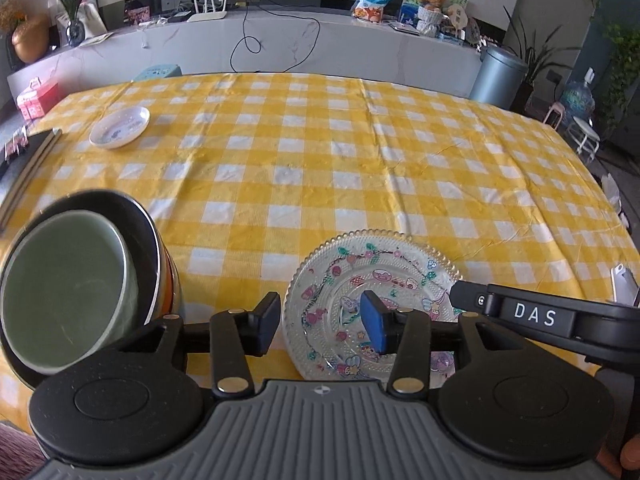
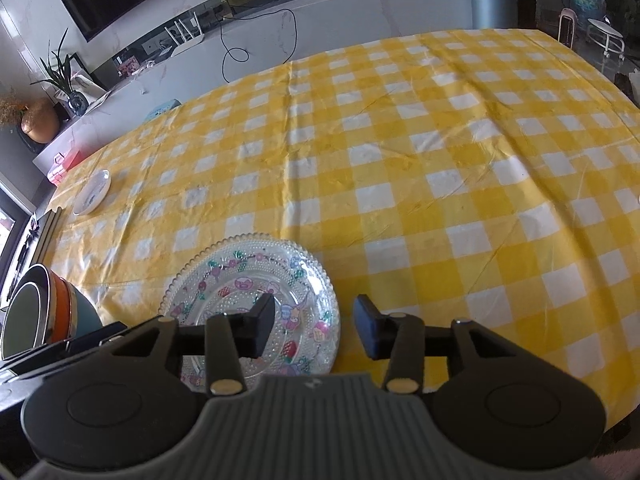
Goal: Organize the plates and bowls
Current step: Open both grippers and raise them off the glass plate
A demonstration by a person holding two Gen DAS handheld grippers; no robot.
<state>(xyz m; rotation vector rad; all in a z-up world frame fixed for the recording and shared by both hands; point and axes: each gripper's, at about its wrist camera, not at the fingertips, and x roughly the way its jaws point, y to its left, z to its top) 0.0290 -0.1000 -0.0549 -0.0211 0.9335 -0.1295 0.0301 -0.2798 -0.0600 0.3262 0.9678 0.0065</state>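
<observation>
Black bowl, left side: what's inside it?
A green bowl sits nested, tilted, inside the black bowl. Its inside looks empty. Orange and teal bowls are stacked beneath; anything under the green bowl is hidden.

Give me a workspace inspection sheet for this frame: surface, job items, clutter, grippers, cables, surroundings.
Surface: yellow-and-white checked tablecloth, creased.
Job items: clear beaded glass plate with cartoon prints flat near the front edge; pale green bowl nested in a stack of dark, orange and teal bowls; small white saucer far left.
Clutter: dark tray with chopsticks at the left edge.
Grippers: left gripper open over the glass plate's left rim; right gripper open over its right rim; neither pressing on it.
Cables: black cable hanging down the counter front.
Surroundings: white router, snack bag, grey bin, potted plants.
</observation>
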